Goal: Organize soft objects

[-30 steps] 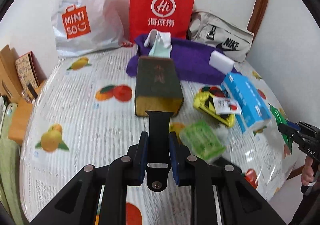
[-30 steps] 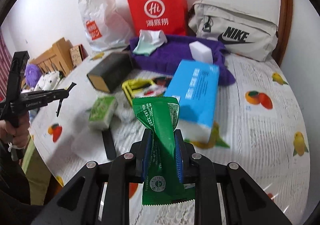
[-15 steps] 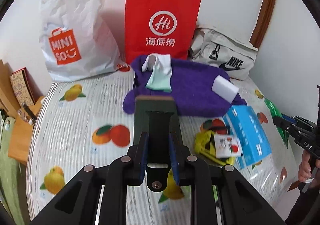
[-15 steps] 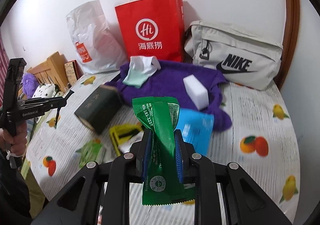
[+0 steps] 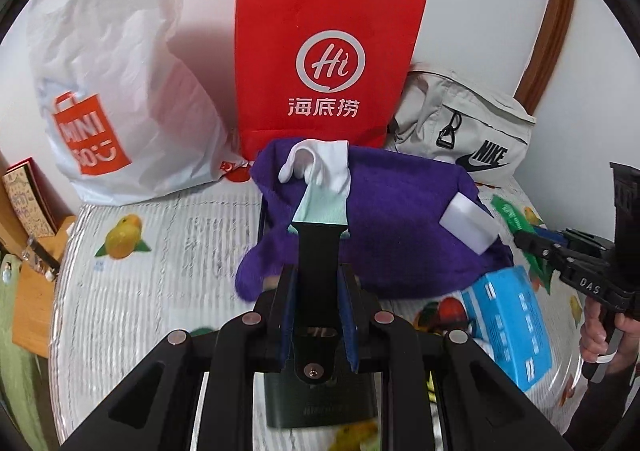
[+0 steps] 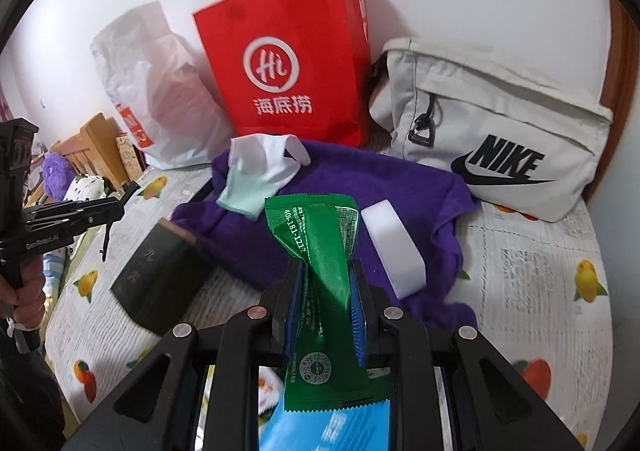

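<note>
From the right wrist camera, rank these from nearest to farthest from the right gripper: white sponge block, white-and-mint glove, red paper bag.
Measured from the right gripper, shut on the green packet:
1. White sponge block, just right of the fingers, on the purple towel.
2. White-and-mint glove, up and left, on the towel's far edge.
3. Red paper bag, upright against the back wall.

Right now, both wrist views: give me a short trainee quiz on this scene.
1. True or false: the right gripper is shut on a green packet.
2. The white sponge block lies on: A) the purple towel; B) the red paper bag; C) the Nike bag.
3. Which other item, white with a mint cuff, lies on the towel?

Key: 1 true. 2 A. 3 the glove.
</note>
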